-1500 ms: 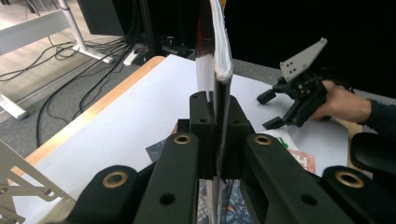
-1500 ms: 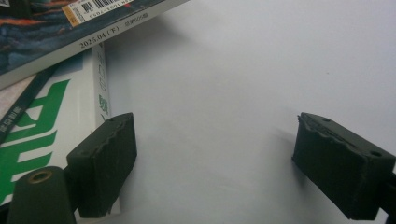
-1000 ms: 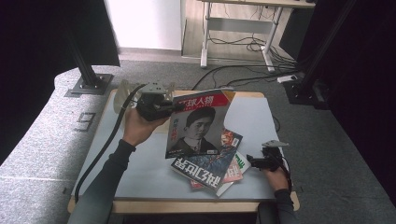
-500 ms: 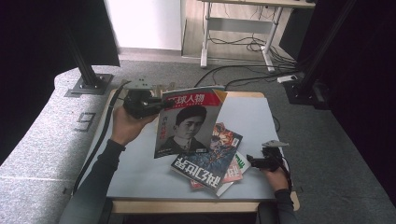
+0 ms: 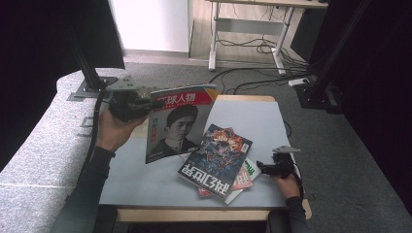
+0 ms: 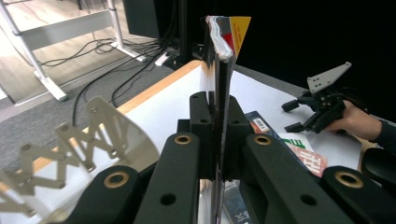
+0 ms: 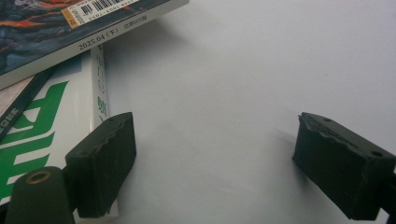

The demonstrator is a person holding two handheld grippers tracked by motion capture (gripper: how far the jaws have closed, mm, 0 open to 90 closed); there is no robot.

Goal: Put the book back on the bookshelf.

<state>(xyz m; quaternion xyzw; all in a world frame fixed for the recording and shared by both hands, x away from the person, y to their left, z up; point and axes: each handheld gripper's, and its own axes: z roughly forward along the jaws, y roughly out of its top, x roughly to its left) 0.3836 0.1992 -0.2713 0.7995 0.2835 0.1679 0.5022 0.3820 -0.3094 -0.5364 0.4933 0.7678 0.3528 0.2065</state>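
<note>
The left gripper [image 5: 141, 103] is clenched on the edge of a magazine [image 5: 177, 124], holding it tilted above the tabletop's [image 5: 272, 121] left side. Its red banner carries white Chinese characters over a black-and-white portrait. Near the front edge lies a stack [image 5: 218, 162]: the top cover shows large white characters, its spine reads "2025.04 (下)", and a white one with green lettering lies beneath. The right gripper [image 5: 265, 169], released, rests just beside the stack.

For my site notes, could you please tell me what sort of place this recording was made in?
Probably an indoor lab or studio set up for recording: black curtains flank a padded table, metal stands rise beside it, and cables trail over grey carpet toward a desk frame.
</note>
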